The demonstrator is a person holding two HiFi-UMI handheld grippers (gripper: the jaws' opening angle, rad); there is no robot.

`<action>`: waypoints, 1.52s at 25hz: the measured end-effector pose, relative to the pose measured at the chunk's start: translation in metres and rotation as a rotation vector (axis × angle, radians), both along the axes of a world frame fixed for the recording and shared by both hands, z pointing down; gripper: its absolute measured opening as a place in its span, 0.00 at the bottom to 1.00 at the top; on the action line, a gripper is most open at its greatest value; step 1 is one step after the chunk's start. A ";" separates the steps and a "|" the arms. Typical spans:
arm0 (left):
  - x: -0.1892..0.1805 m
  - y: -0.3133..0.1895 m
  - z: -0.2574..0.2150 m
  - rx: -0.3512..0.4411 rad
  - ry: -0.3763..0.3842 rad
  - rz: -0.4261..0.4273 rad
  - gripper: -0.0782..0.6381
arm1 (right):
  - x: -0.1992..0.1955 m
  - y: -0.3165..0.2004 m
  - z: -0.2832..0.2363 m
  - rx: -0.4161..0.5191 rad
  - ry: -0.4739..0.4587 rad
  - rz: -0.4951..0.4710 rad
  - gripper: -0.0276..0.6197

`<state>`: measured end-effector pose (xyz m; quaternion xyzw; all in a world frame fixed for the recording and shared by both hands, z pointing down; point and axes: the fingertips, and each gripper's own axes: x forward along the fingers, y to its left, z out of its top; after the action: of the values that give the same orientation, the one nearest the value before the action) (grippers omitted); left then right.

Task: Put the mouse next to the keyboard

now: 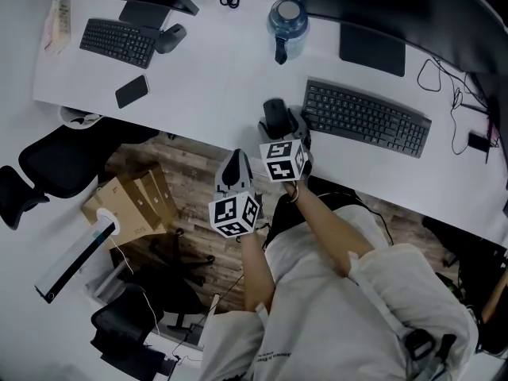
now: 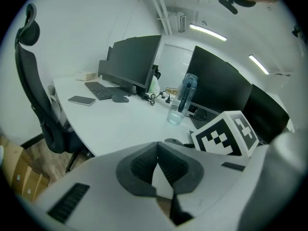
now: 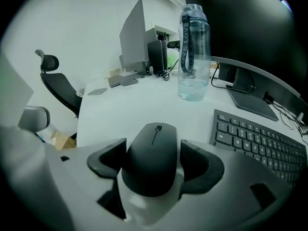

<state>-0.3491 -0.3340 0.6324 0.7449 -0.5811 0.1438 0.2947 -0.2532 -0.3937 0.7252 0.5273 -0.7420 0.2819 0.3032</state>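
A black mouse (image 1: pixel 275 116) lies on the white desk (image 1: pixel 214 78), just left of the dark keyboard (image 1: pixel 365 119) and near the desk's front edge. My right gripper (image 1: pixel 279 127) reaches over that edge, its jaws standing on either side of the mouse (image 3: pixel 151 158). The jaws are open, and a narrow gap shows at the right pad. The keyboard (image 3: pixel 260 141) runs along the right in the right gripper view. My left gripper (image 1: pixel 236 163) hangs shut and empty over the wooden floor, short of the desk edge; its pads meet in the left gripper view (image 2: pixel 157 165).
A clear water bottle (image 1: pixel 286 26) stands behind the mouse. Far left on the desk are a second keyboard (image 1: pixel 119 42), another mouse (image 1: pixel 170 36) and a phone (image 1: pixel 132 91). Monitors line the back. A black office chair (image 1: pixel 55 161) and cardboard boxes (image 1: pixel 131 201) sit on the floor.
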 end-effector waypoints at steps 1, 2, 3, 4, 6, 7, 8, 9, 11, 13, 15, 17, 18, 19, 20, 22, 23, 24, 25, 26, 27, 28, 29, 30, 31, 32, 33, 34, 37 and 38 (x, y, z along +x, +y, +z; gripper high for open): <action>-0.003 0.001 0.001 -0.001 0.015 -0.011 0.14 | 0.000 0.000 0.001 0.006 0.008 0.005 0.59; -0.006 0.002 0.003 -0.003 0.037 -0.024 0.14 | 0.001 0.000 0.002 0.015 0.014 0.013 0.55; -0.009 0.004 0.006 -0.007 0.058 -0.037 0.14 | 0.001 0.000 0.002 0.022 0.015 0.019 0.53; -0.012 0.006 0.009 -0.012 0.068 -0.047 0.14 | 0.001 0.000 0.002 0.024 0.013 0.021 0.53; -0.016 0.012 0.013 -0.019 0.067 -0.056 0.14 | 0.002 0.001 0.003 0.022 0.013 0.020 0.52; -0.016 0.014 0.014 -0.020 0.066 -0.057 0.14 | 0.002 0.001 0.003 0.020 0.013 0.018 0.52; -0.016 0.017 0.014 -0.020 0.064 -0.055 0.14 | 0.002 0.002 0.003 0.020 0.012 0.017 0.52; -0.015 0.018 0.014 -0.019 0.060 -0.049 0.14 | 0.002 0.003 0.002 0.020 0.009 0.015 0.52; -0.012 0.020 0.013 -0.016 0.055 -0.033 0.14 | 0.002 0.005 0.001 0.019 -0.001 0.013 0.52; -0.007 0.024 0.013 -0.021 0.058 -0.013 0.14 | 0.000 0.011 -0.001 0.020 -0.011 0.007 0.52; -0.001 0.029 0.013 -0.027 0.063 0.004 0.14 | -0.001 0.019 -0.003 0.022 -0.013 -0.005 0.52; 0.003 0.035 0.013 -0.026 0.063 0.018 0.14 | -0.001 0.026 -0.006 0.025 -0.017 -0.010 0.52; 0.005 0.037 0.011 -0.024 0.063 0.024 0.14 | -0.001 0.029 -0.009 0.028 -0.021 -0.011 0.52; 0.007 0.039 0.010 -0.021 0.066 0.028 0.14 | -0.001 0.032 -0.013 0.032 -0.024 -0.014 0.52; 0.009 0.040 0.008 -0.016 0.072 0.028 0.14 | -0.001 0.035 -0.017 0.038 -0.028 -0.018 0.52; 0.012 0.043 0.004 -0.005 0.094 0.016 0.14 | 0.001 0.043 -0.026 0.049 -0.037 -0.021 0.52; 0.013 0.044 0.002 0.001 0.104 0.011 0.14 | 0.003 0.048 -0.031 0.054 -0.042 -0.019 0.52; 0.015 0.046 0.000 0.007 0.111 0.011 0.14 | 0.005 0.052 -0.035 0.061 -0.046 -0.018 0.52; 0.017 0.047 -0.003 0.014 0.112 0.018 0.14 | 0.006 0.056 -0.039 0.068 -0.049 -0.017 0.52; 0.019 0.048 -0.007 0.023 0.108 0.029 0.14 | 0.008 0.060 -0.044 0.079 -0.052 -0.017 0.52; 0.020 0.048 -0.011 0.034 0.103 0.040 0.14 | 0.009 0.063 -0.049 0.090 -0.057 -0.018 0.52; 0.022 0.049 -0.016 0.047 0.098 0.051 0.14 | 0.010 0.065 -0.054 0.101 -0.063 -0.018 0.52; 0.025 0.050 -0.022 0.058 0.095 0.061 0.14 | 0.012 0.069 -0.059 0.107 -0.069 -0.015 0.52; 0.028 0.051 -0.028 0.069 0.094 0.073 0.14 | 0.014 0.072 -0.064 0.113 -0.074 -0.011 0.52; 0.031 0.053 -0.033 0.079 0.092 0.088 0.14 | 0.016 0.075 -0.067 0.120 -0.077 -0.007 0.52; 0.035 0.054 -0.037 0.088 0.089 0.103 0.14 | 0.018 0.078 -0.070 0.129 -0.077 -0.004 0.52; 0.037 0.057 -0.041 0.096 0.086 0.118 0.14 | 0.020 0.081 -0.075 0.137 -0.078 0.000 0.52; 0.040 0.059 -0.044 0.104 0.085 0.130 0.14 | 0.021 0.083 -0.080 0.146 -0.080 0.005 0.52; 0.049 0.068 -0.051 0.123 0.084 0.159 0.14 | 0.028 0.093 -0.094 0.177 -0.090 0.020 0.52; 0.052 0.072 -0.053 0.129 0.083 0.170 0.14 | 0.032 0.097 -0.098 0.190 -0.093 0.027 0.52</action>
<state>-0.2971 -0.2623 0.5795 0.8143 -0.5110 0.0997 0.2568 -0.2213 -0.2967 0.6268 0.5498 -0.7715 0.2387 0.2132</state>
